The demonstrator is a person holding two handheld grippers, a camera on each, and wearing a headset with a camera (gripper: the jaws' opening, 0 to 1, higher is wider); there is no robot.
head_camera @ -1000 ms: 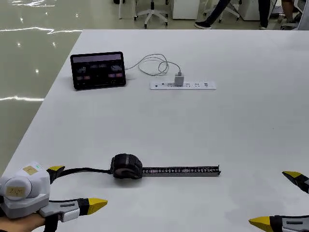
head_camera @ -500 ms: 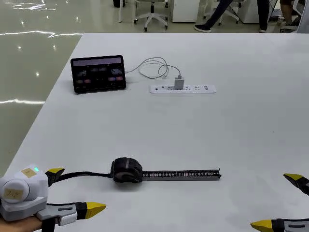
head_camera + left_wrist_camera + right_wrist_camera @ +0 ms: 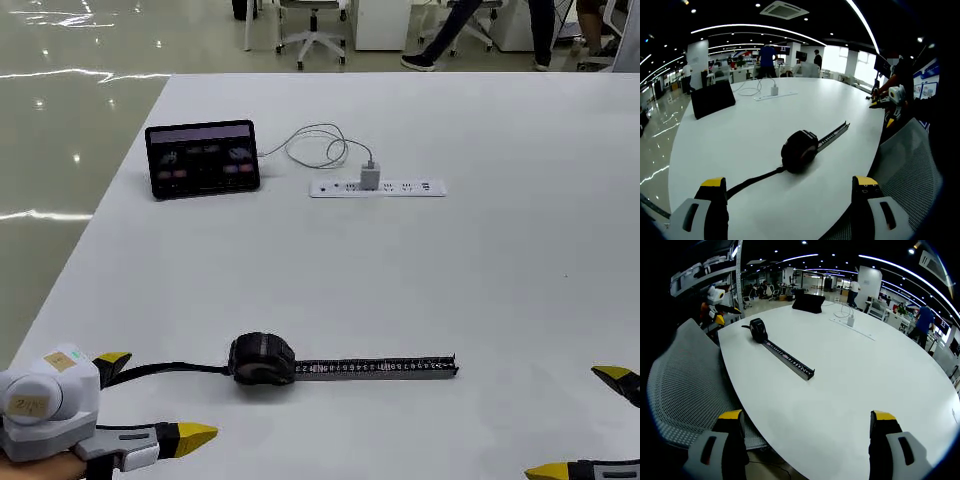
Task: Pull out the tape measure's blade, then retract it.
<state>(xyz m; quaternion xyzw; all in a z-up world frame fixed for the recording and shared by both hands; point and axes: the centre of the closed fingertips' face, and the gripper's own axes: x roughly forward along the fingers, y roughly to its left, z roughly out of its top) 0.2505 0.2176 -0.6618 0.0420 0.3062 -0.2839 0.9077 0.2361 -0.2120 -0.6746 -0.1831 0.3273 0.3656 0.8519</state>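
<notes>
Blade [image 3: 378, 368] numerals blurred, illegible

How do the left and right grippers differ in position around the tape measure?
The left gripper sits at the strap end of the tape measure; the right gripper sits beyond the blade tip. The strap nearly reaches one left jaw; the right gripper stands well clear of the blade. Shared: both are open and hold nothing.

The left tongs [image 3: 155, 396] hover spread wide at the bench's [image 3: 420, 280] near-left corner; the right tongs [image 3: 580, 422] gape near-right, both empty.
</notes>
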